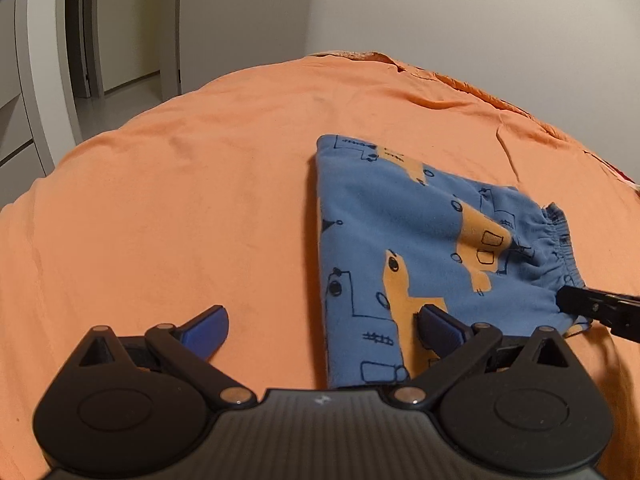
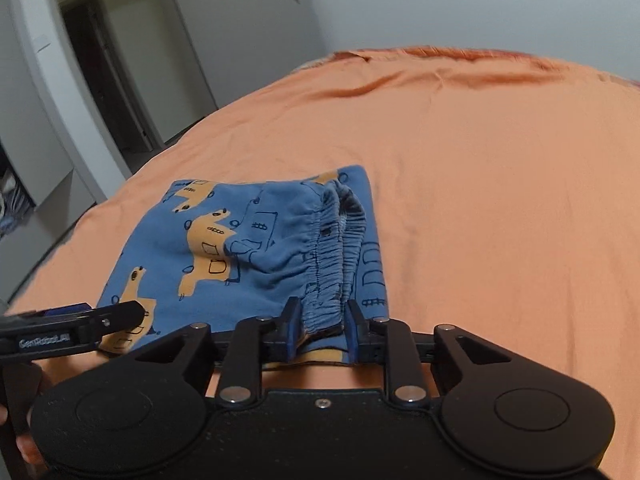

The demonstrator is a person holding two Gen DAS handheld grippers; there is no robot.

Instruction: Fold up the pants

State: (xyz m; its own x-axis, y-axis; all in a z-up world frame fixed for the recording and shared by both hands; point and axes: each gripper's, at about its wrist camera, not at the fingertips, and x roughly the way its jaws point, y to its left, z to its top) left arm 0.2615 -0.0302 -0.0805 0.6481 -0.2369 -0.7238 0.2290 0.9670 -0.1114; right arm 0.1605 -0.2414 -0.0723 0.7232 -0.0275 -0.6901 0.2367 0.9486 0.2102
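Blue pants (image 1: 400,248) with orange animal prints lie folded into a compact stack on the orange bed sheet (image 1: 180,200). They also show in the right wrist view (image 2: 240,248). My left gripper (image 1: 320,330) is open and empty, hovering over the pants' near left edge. My right gripper (image 2: 322,326) has its jaws closed around the gathered elastic waistband (image 2: 328,264) at the near edge of the stack. The right gripper's tip shows at the right of the left wrist view (image 1: 592,304). The left gripper shows at the lower left of the right wrist view (image 2: 72,324).
The orange sheet covers the whole bed, with wrinkles near the far edge (image 2: 400,76). A white wall (image 1: 480,20) stands behind the bed. A door (image 1: 240,20) and a dark doorway (image 2: 104,72) are at the far left. White cabinets (image 1: 16,128) stand at the left.
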